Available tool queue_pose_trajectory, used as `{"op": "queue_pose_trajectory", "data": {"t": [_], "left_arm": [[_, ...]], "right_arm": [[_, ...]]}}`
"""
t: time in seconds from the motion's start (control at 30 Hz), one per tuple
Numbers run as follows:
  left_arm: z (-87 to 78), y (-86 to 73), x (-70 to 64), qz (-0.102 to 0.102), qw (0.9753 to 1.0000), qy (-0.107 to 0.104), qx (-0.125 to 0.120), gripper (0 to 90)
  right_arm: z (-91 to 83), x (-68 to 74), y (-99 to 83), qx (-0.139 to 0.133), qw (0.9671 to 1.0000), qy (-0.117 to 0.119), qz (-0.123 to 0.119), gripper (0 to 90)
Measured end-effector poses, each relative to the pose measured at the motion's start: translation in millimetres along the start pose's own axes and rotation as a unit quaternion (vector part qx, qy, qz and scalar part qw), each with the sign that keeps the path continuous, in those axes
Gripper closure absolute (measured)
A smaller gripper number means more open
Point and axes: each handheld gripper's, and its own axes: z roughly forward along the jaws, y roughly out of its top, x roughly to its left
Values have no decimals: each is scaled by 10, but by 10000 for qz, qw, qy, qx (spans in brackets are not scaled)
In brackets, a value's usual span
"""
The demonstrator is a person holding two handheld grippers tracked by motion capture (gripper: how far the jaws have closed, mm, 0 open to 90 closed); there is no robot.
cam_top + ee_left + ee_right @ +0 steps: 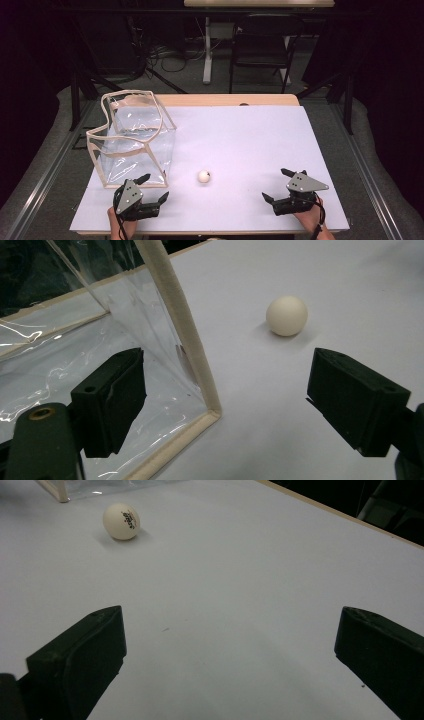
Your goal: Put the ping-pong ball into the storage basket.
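The white tabletop fills the middle of the high view, with a clear bag standing at its left. A small white ball lies lower centre, just right of the bag. My left gripper and right gripper sit at the bottom edge, jaws wide open and empty.

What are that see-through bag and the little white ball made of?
The bag looks like clear soft plastic film: it is glossy and creased, and its edges are bound in what seems a cream fabric strip. The ball looks like matte hard plastic, probably a table-tennis ball: it carries small printed lettering.
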Motion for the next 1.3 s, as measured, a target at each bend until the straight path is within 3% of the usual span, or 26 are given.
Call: {"op": "queue_pose_trajectory", "data": {"t": [0.43, 1.3], "left_arm": [[9, -4, -3, 40, 10000, -19, 0, 161], [1, -8, -13, 77, 10000, 11, 4, 161]], "right_arm": [[44, 27, 63, 57, 9999, 83, -69, 0], [332, 62, 434, 387, 9986, 331, -158, 0]]}}
